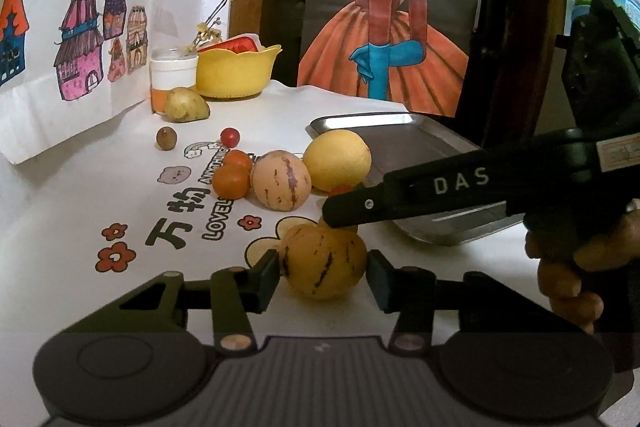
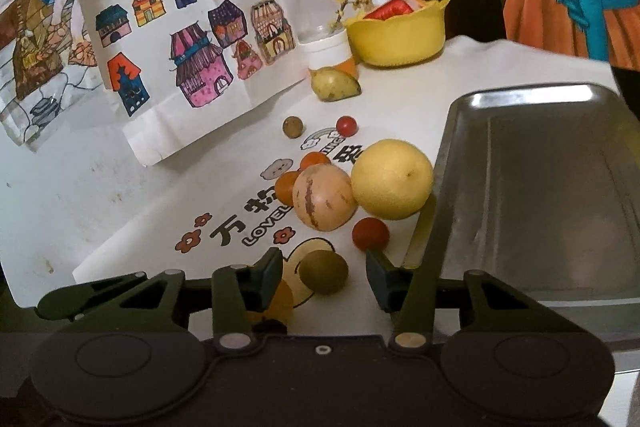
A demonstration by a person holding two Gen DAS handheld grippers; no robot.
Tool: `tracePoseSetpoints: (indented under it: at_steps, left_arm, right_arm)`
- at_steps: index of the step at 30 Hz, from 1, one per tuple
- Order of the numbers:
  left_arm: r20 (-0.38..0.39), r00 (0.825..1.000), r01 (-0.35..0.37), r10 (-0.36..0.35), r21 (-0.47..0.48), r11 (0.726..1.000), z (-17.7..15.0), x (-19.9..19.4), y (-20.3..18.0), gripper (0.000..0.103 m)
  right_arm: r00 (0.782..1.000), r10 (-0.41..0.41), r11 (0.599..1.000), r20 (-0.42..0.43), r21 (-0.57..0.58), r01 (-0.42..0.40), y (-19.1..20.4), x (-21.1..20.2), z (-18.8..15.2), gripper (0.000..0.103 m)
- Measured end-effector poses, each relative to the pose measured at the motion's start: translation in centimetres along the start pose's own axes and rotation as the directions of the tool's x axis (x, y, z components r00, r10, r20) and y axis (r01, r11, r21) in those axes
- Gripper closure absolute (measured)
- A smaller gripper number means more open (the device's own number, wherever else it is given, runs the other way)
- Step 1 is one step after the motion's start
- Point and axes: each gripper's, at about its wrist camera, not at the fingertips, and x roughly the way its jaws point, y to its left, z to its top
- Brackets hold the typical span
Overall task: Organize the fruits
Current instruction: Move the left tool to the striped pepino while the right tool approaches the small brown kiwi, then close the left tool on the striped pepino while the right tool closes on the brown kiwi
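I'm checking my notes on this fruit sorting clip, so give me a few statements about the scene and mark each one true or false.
1. The metal tray already holds fruit. False: it holds none.
2. The left gripper straddles a striped yellow fruit. True.
3. The right gripper is clamped on the red tomato. False: its jaws are open around a small olive-brown fruit.
4. The large yellow citrus lies beside the tray. True.
5. The yellow bowl stands at the back of the table. True.
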Motion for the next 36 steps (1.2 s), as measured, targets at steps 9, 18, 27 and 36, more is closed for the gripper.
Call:
tracePoseSetpoints:
  at_steps: [9, 18, 27, 36]
  left_arm:
    - [0.0, 1.0, -0.031, 0.031, -0.03, 0.999, -0.2, -0.7, 0.4, 0.053]
    - [-0.001, 0.998, -0.071, 0.071, -0.03, 0.997, -0.2, -1.3, 0.9, 0.053]
    - [-0.003, 0.998, -0.066, 0.066, -0.006, 0.998, 0.2, -0.6, 0.9, 0.052]
    - [0.004, 0.998, -0.062, 0.062, -0.001, 0.998, 0.3, 0.0, 0.9, 0.052]
  right_arm:
    - [1.0, -0.011, 1.0, -0.02, 0.005, 0.011, 0.1, 0.8, 0.2, 0.057]
    - [0.999, -0.021, 1.0, -0.045, -0.006, 0.02, 0.5, 1.9, 0.0, 0.063]
    - [0.999, -0.033, 0.999, -0.042, -0.006, 0.033, 0.3, 2.0, 0.1, 0.071]
    - [0.999, -0.028, 1.0, -0.042, 0.001, 0.028, 0.2, 1.9, 0.1, 0.071]
